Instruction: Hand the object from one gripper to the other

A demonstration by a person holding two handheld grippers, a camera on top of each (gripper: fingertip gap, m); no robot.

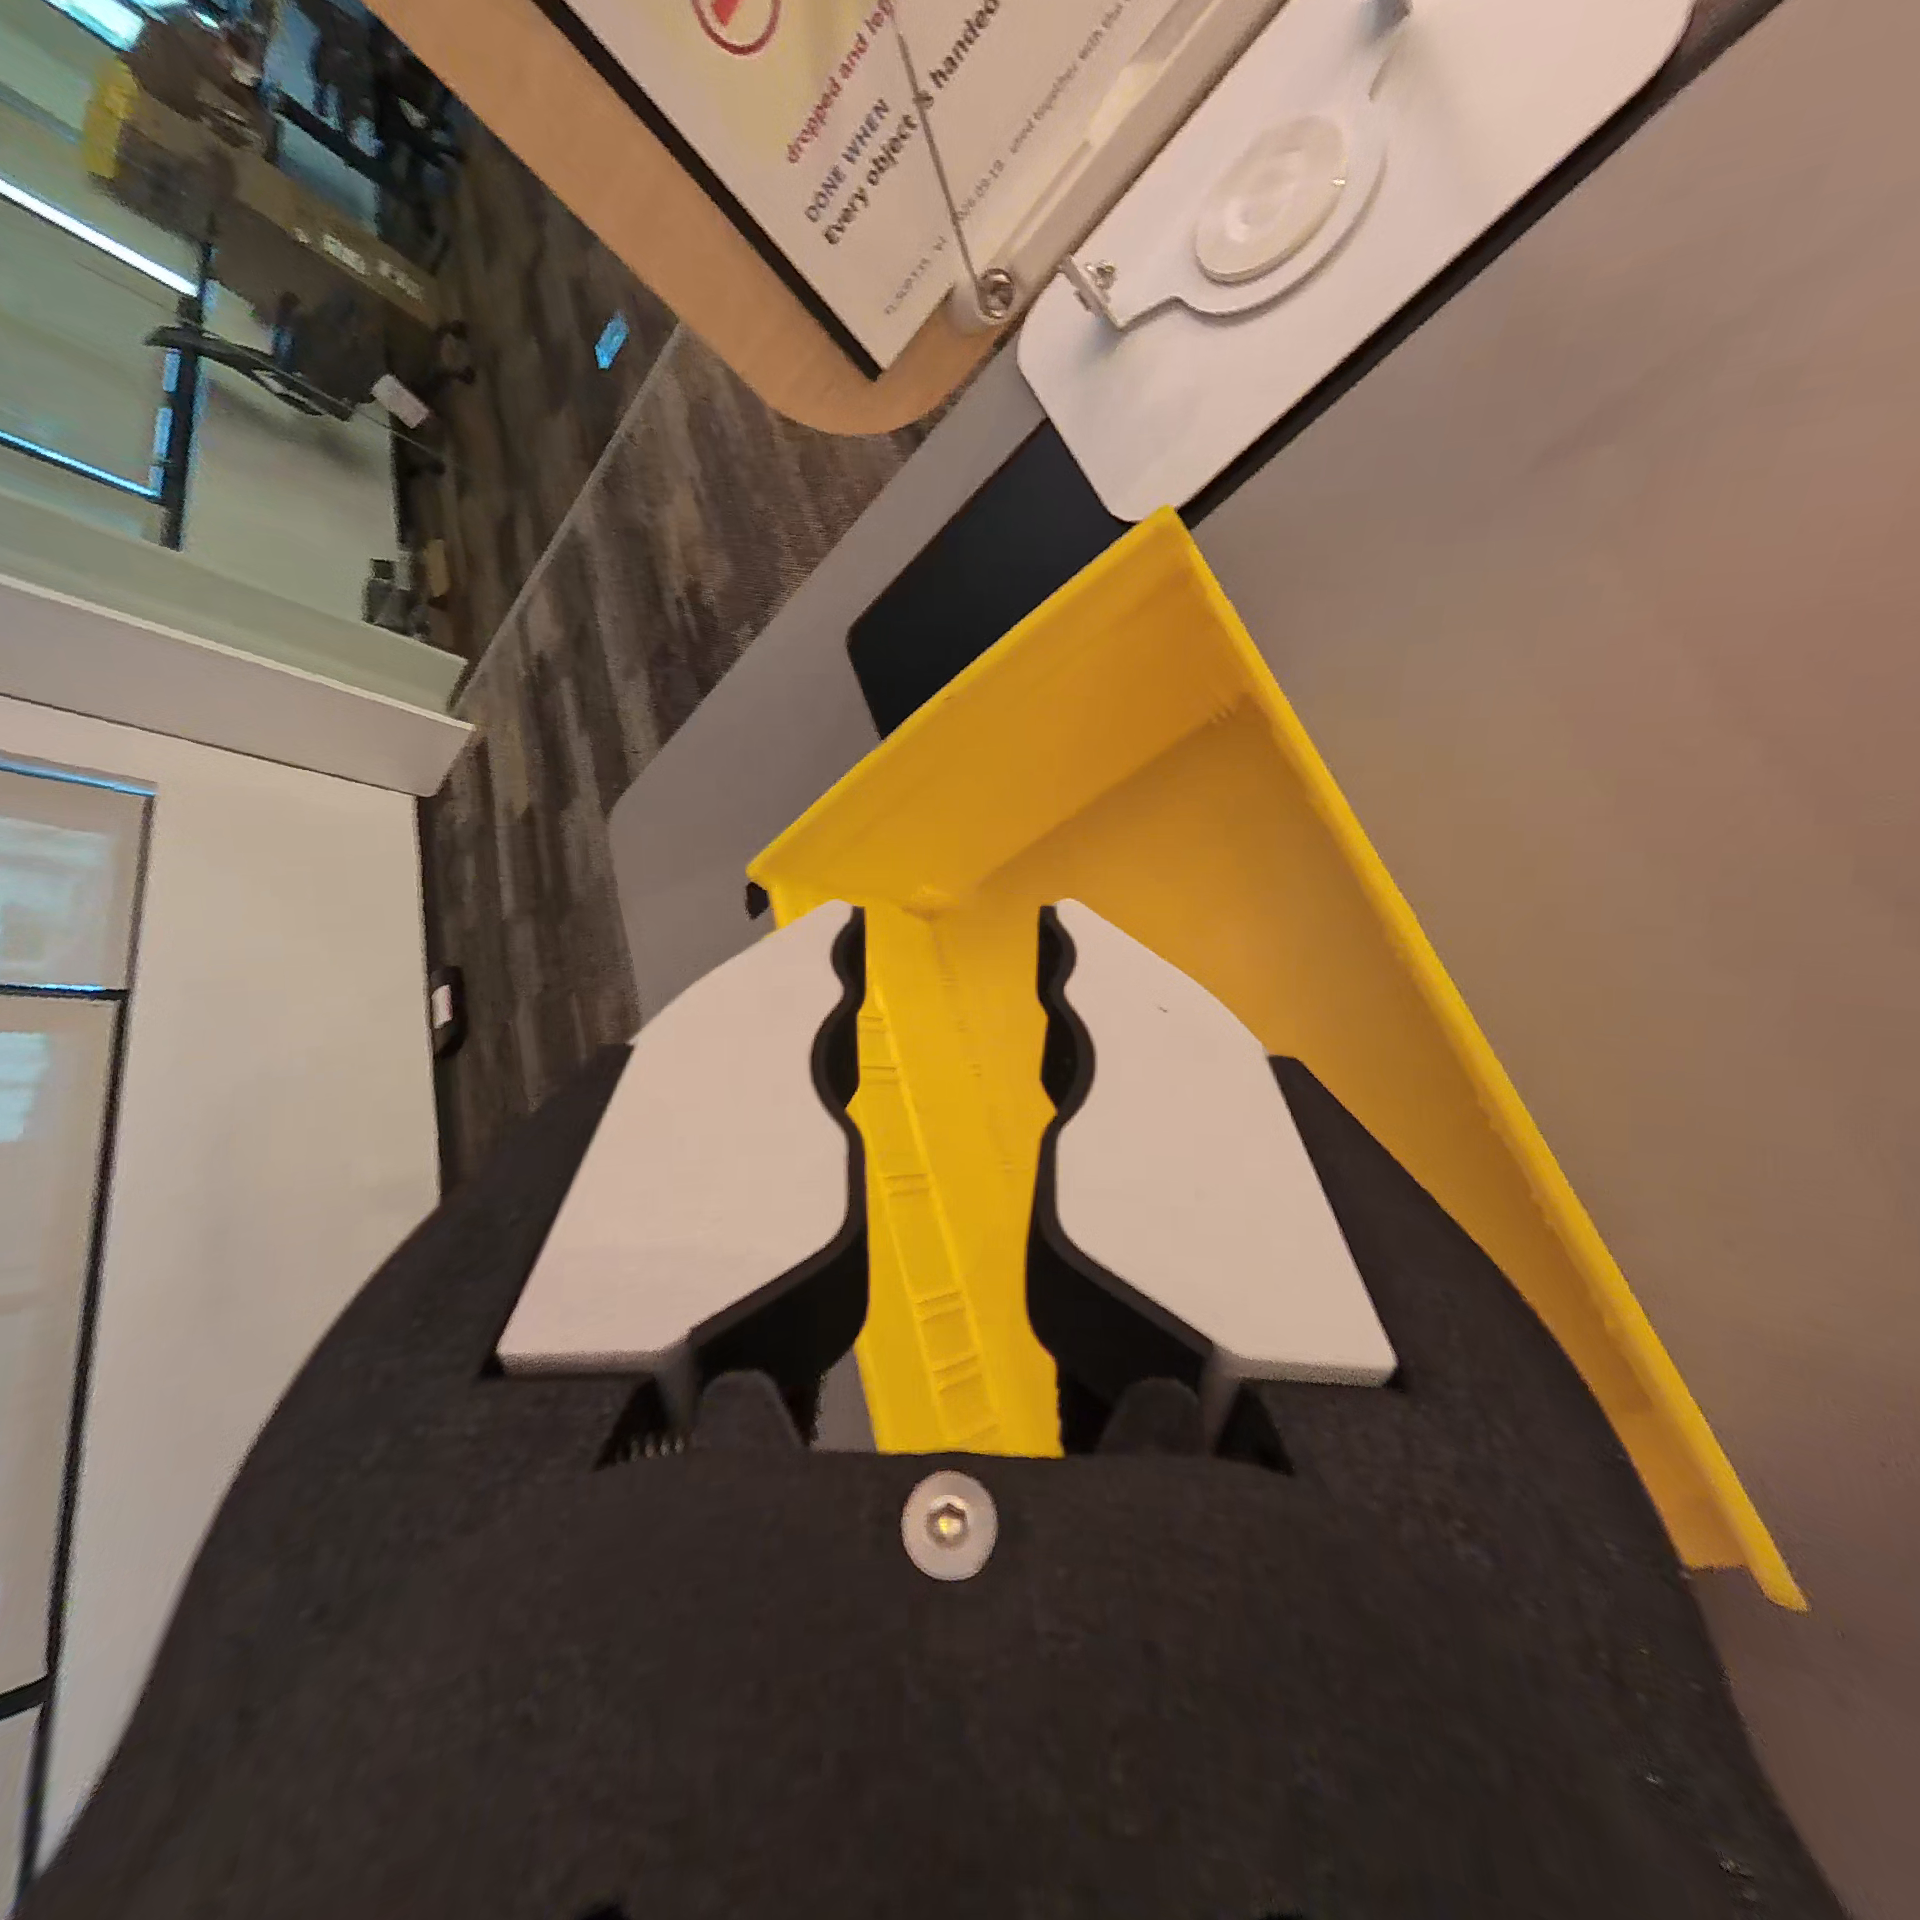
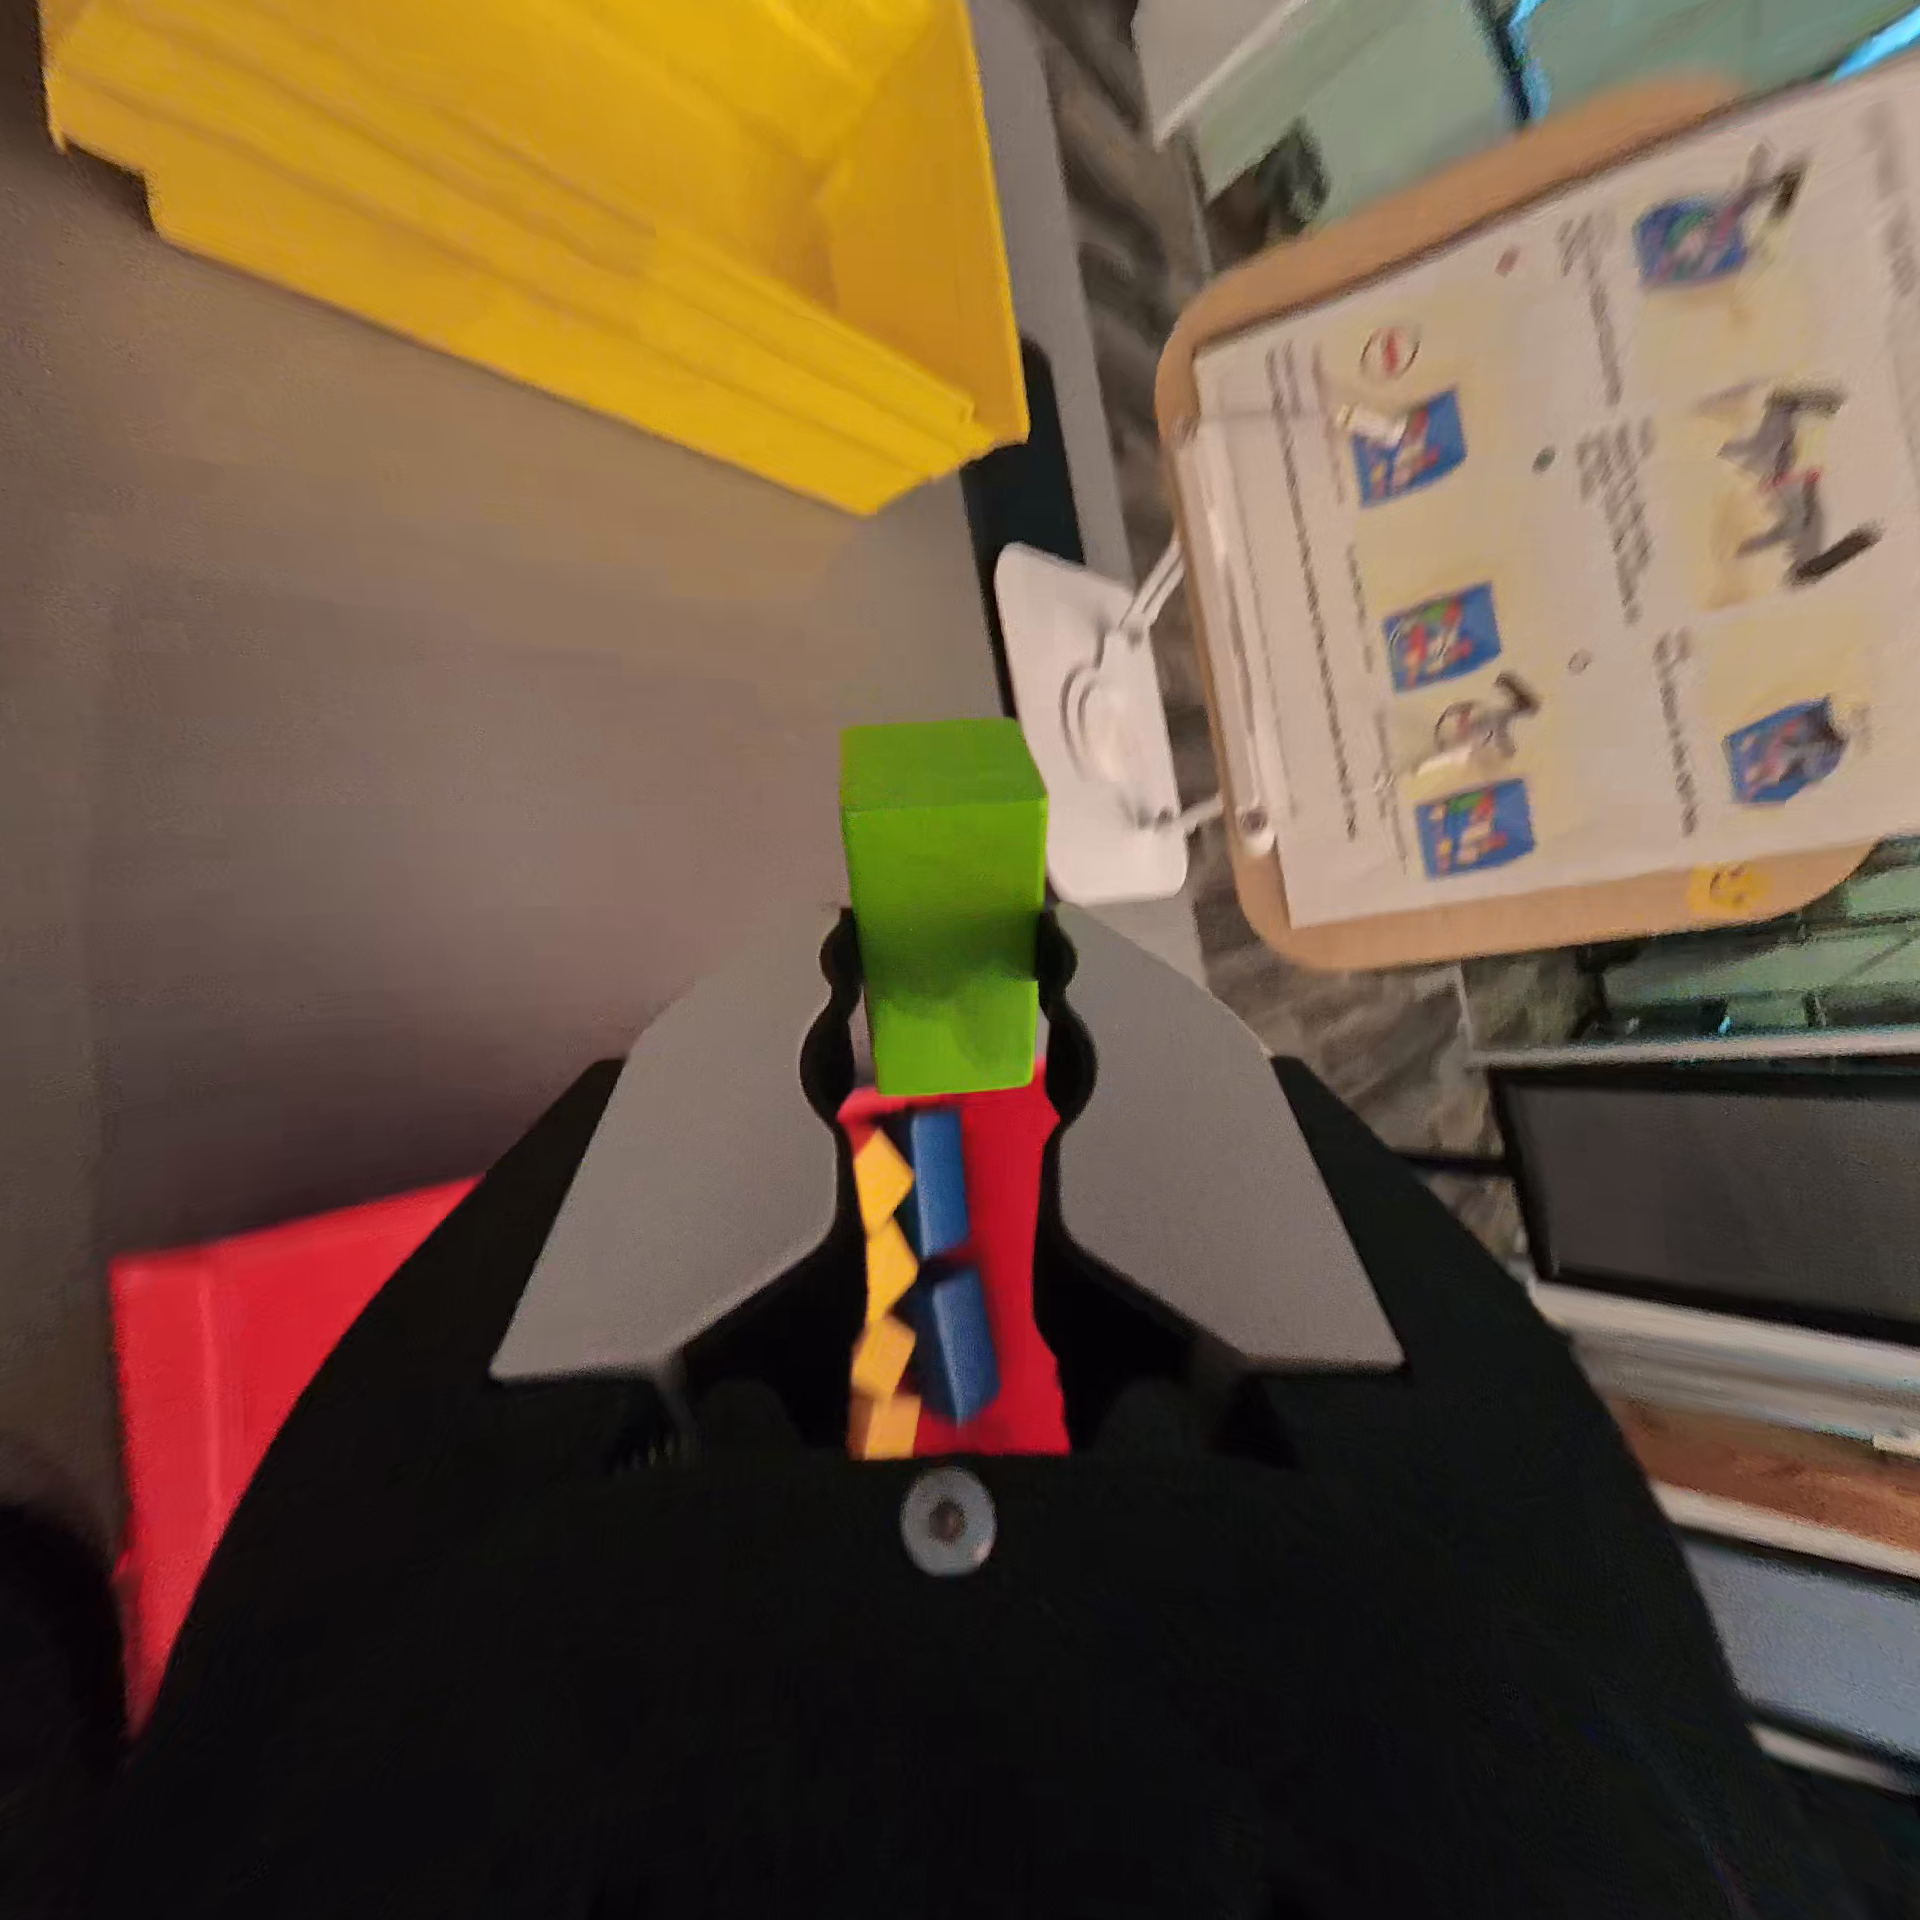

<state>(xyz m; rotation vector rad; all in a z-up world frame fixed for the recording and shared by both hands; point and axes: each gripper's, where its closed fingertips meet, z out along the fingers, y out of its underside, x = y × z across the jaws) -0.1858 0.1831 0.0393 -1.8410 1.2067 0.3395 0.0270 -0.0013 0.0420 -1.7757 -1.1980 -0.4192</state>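
Left wrist view. Left gripper (image 1: pixel 948 935): black body, grey finger plates, fingers set a little apart. Whether they clamp anything cannot be told; a yellow bin (image 1: pixel 1195 831) lies right under the fingertips and shows through the gap, but contact is not clear. The bin is seen from close up, one corner pointing away from the camera, one long wall running down the right side of the picture. It sits on a grey table (image 1: pixel 1610 623). Beyond it on the table: a white stand base (image 1: pixel 1195 416) with a round disc, and a clipboard (image 1: pixel 831 343) with a printed sheet, leaning over the table edge. A dark flat panel (image 1: pixel 966 582) lies between bin and stand. Patterned carpet (image 1: pixel 582 540) and white furniture fill the left side. The green block does not appear here.

Right wrist view, blurred by motion. Right gripper (image 2: pixel 945 935): its fingers are closed on a green block (image 2: pixel 940 894), held upright between the fingertips, top end sticking out past them. Below the block, seen through the gap between the fingers: a red bin (image 2: pixel 260 1351) holding yellow blocks (image 2: pixel 881 1184) and blue blocks (image 2: pixel 938 1174). The yellow bin (image 2: pixel 582 229) sits at upper left on the grey table (image 2: pixel 416 727), well apart from the red bin. At right: the white stand base (image 2: pixel 1101 727) and the clipboard (image 2: pixel 1507 540) with picture sheet. A dark screen (image 2: pixel 1704 1195) and shelves stand at the far right.
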